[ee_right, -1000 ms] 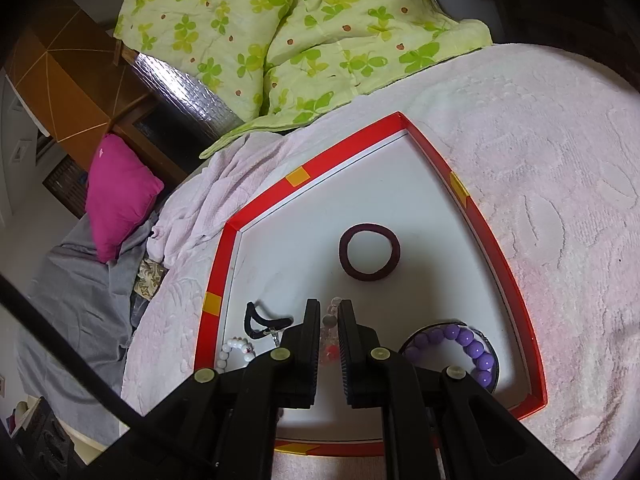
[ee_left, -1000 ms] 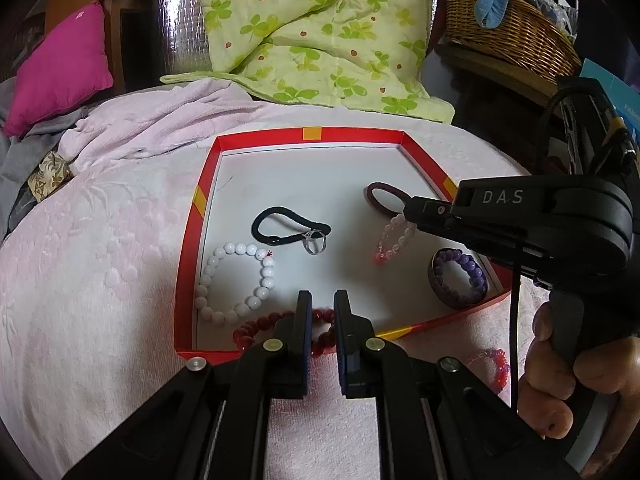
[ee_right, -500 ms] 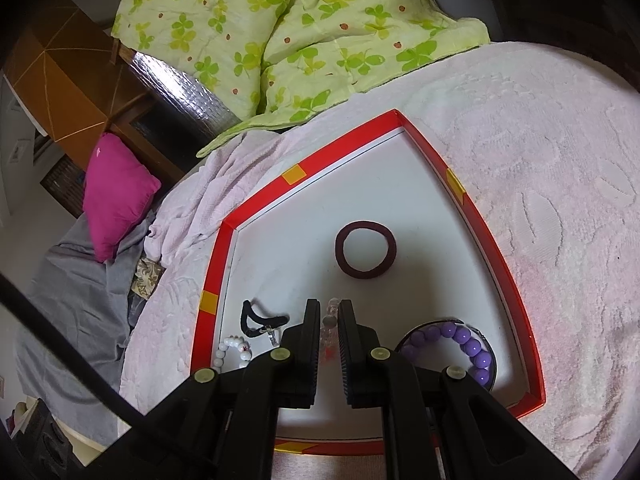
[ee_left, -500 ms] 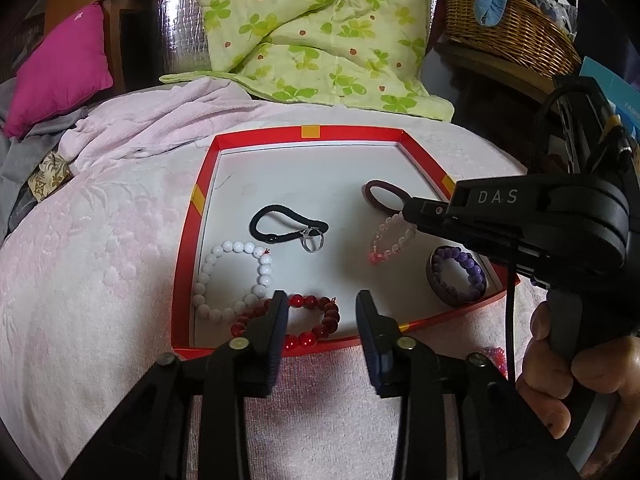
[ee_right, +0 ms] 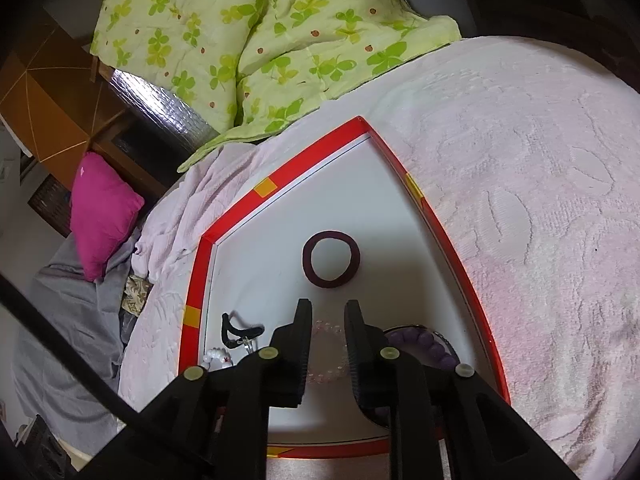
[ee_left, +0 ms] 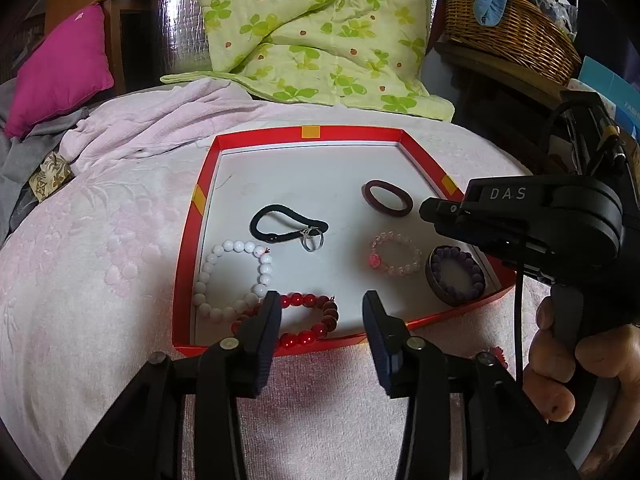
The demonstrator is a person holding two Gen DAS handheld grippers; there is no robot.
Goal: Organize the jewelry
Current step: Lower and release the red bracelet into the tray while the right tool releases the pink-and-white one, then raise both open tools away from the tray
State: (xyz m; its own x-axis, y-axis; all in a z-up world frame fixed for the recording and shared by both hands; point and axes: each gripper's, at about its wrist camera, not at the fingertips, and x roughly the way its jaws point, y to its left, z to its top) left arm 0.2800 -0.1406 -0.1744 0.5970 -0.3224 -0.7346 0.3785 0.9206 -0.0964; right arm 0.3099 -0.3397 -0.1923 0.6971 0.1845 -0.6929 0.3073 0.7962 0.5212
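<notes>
A red-rimmed white tray [ee_left: 192, 240] lies on a pink towel. My left gripper [ee_left: 322, 310] hovers at its near edge, jaws opening, above a red bead bracelet [ee_left: 308, 300] that rests loose in the tray. A white bead bracelet [ee_left: 208, 276] lies beside it. My right gripper [ee_right: 329, 316] also has its jaws opening. A pale pink bead bracelet [ee_right: 325, 378] lies on the tray floor under the gap, free of the pads. In the left wrist view the right gripper [ee_left: 430, 212] reaches in from the right over the tray's rim.
The tray also holds a black hair tie [ee_left: 276, 216] with a ring, a maroon band [ee_left: 368, 197], and a purple bead bracelet [ee_left: 474, 270] inside a round hoop. Another pink bracelet [ee_left: 496, 354] lies on the towel outside the tray. A green quilt and a wicker basket [ee_left: 512, 36] lie beyond.
The left jaws went from shut to wide apart, leaving the red bracelet lying in the tray. The right jaws parted slightly over the pale pink bracelet.
</notes>
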